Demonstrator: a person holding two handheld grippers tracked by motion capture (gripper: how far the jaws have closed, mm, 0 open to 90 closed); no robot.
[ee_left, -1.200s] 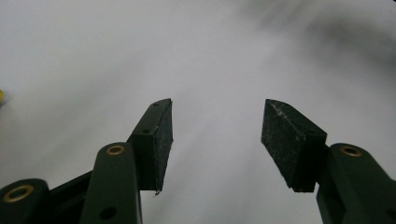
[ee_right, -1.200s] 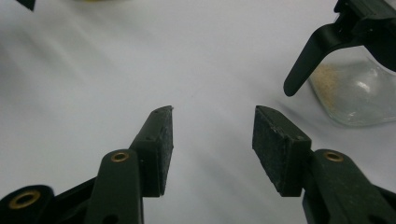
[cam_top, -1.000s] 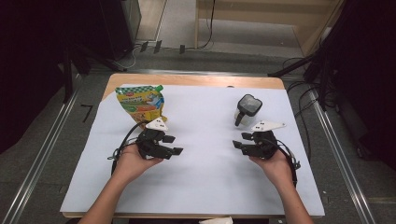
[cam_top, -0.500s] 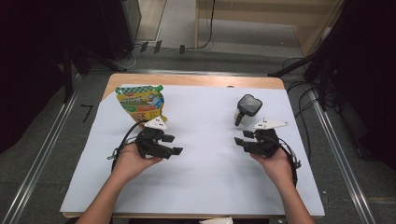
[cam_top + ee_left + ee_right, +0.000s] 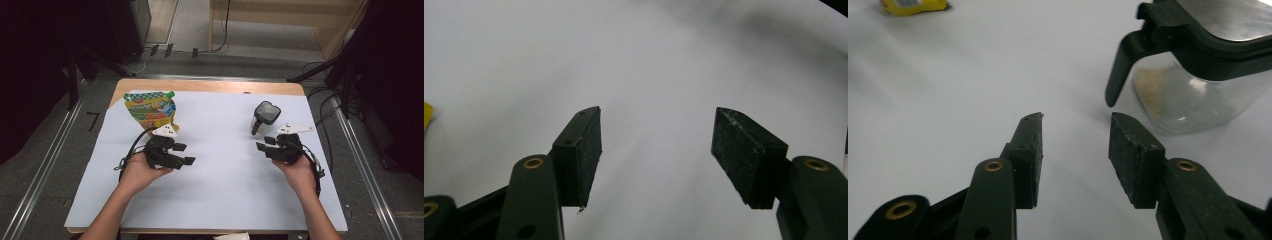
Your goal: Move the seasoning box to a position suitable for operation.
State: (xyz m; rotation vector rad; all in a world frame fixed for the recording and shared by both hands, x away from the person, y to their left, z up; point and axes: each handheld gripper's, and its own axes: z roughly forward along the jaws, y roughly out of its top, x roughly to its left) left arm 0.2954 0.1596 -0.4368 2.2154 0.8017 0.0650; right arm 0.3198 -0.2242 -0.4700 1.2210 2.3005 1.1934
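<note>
My right hand-held gripper (image 5: 268, 144) hovers near the right edge of the surface (image 5: 220, 190), jaws apart with nothing between them and just now narrowing, close beside the glass jar (image 5: 265, 117). My left hand-held gripper (image 5: 181, 154), jaws wide and just now opening further, sits just below the colourful pouch (image 5: 150, 109) by the far left corner.

We see a white sheet (image 5: 220, 150) spread over the wooden surface (image 5: 200, 86), whose bare strip shows along the far edge. A metal rail (image 5: 47, 160) runs along the left side on the grey floor (image 5: 30, 190), and another on the right. Beyond the far edge, black cables (image 5: 220, 30) lie on the floor beside a wooden frame (image 5: 280, 25).
</note>
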